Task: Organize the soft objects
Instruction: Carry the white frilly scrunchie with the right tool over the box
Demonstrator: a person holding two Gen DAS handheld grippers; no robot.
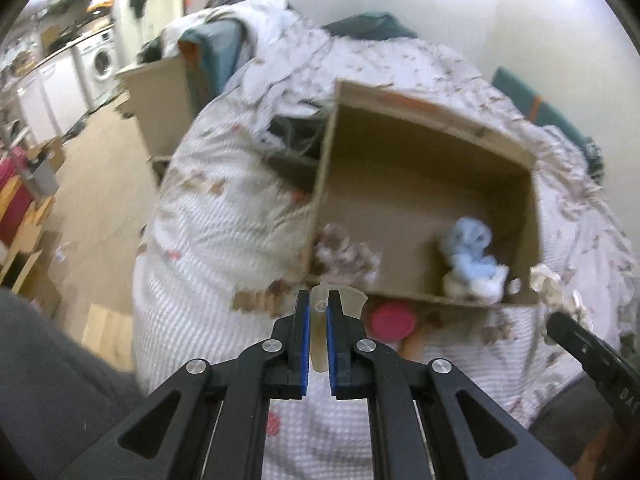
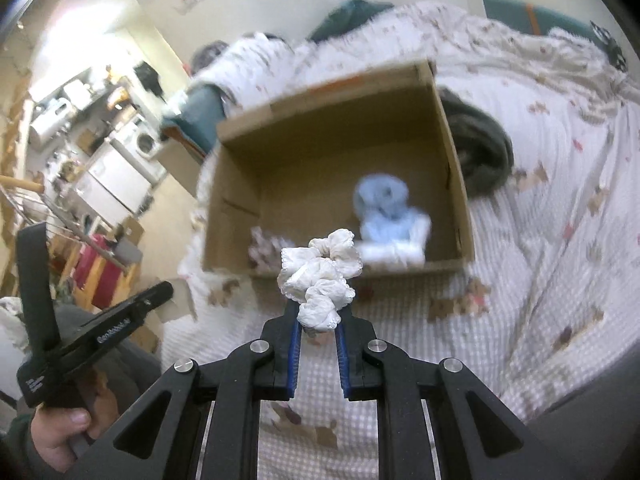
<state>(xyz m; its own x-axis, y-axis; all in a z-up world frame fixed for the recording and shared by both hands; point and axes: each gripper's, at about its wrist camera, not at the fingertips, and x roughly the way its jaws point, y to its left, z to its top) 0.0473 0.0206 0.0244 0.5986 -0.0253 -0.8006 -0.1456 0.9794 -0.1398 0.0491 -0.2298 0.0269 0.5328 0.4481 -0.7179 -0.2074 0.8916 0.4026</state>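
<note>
An open cardboard box lies on a bed. Inside are a light blue and white soft toy and a brown-patterned white soft piece. My left gripper is shut on a thin translucent beige item, held just before the box's near wall. A pink round object lies below that wall. My right gripper is shut on a white frilly scrunchie, held above the bed in front of the box; it also shows in the left wrist view.
The bed has a white quilt with brown prints. A dark fuzzy object lies beside the box. A second cardboard box stands left of the bed. A kitchen with a washing machine is at the far left.
</note>
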